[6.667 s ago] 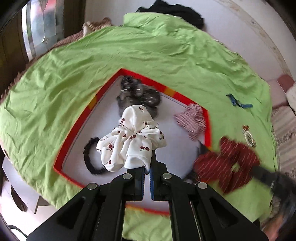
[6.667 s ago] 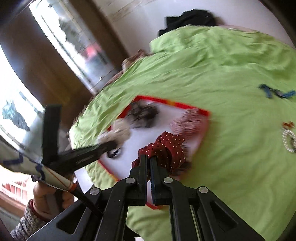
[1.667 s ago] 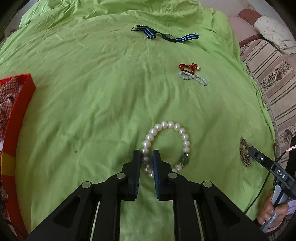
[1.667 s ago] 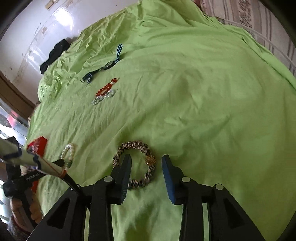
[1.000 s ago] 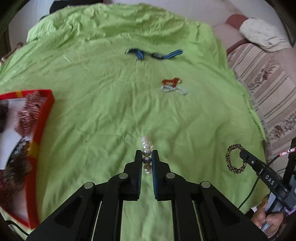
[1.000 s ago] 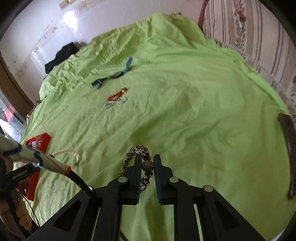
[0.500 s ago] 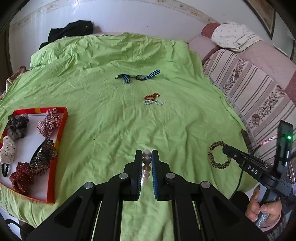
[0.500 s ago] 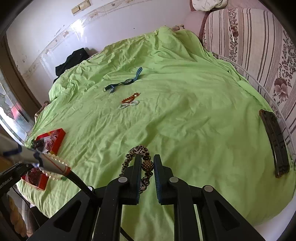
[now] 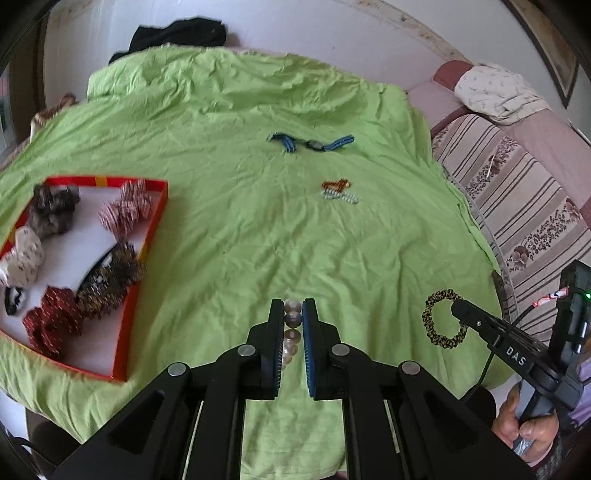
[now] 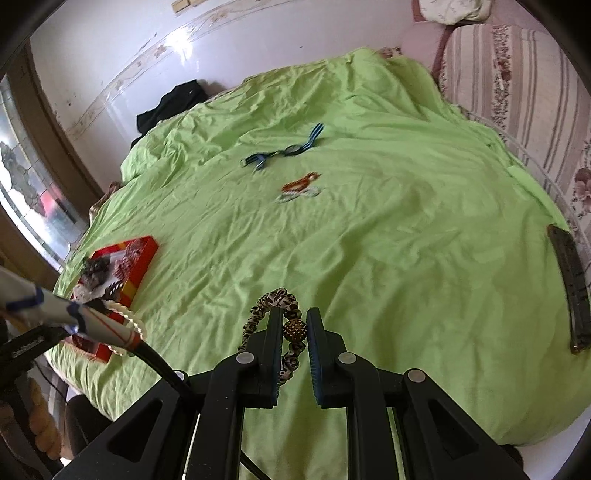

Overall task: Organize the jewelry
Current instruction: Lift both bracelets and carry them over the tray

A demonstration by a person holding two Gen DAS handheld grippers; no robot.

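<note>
My left gripper point(image 9: 293, 314) is shut on a pearl bracelet point(image 9: 291, 320) and holds it above the green bedsheet point(image 9: 258, 240). The pearl bracelet also shows in the right wrist view point(image 10: 127, 314), hanging from the left gripper. My right gripper point(image 10: 293, 325) is shut on a leopard-print bracelet point(image 10: 275, 299) at its gold bead, held above the sheet. That bracelet also shows in the left wrist view point(image 9: 441, 319). A red-rimmed tray point(image 9: 157, 221) with several hair scrunchies lies at the left of the bed; it also shows in the right wrist view point(image 10: 146, 254).
A blue-strapped watch point(image 9: 312, 143) lies far on the sheet, with an orange bead bracelet point(image 9: 336, 184) and a pale bead bracelet point(image 9: 341, 197) nearer. A dark flat object point(image 10: 570, 291) lies at the bed's right edge. A striped sofa point(image 9: 517, 192) stands right. Black clothing point(image 9: 177, 35) lies at the back.
Both grippers closed on their bracelets and lifted them off the sheet. The views have risen and pulled back, and the tray has come into view at the left.
</note>
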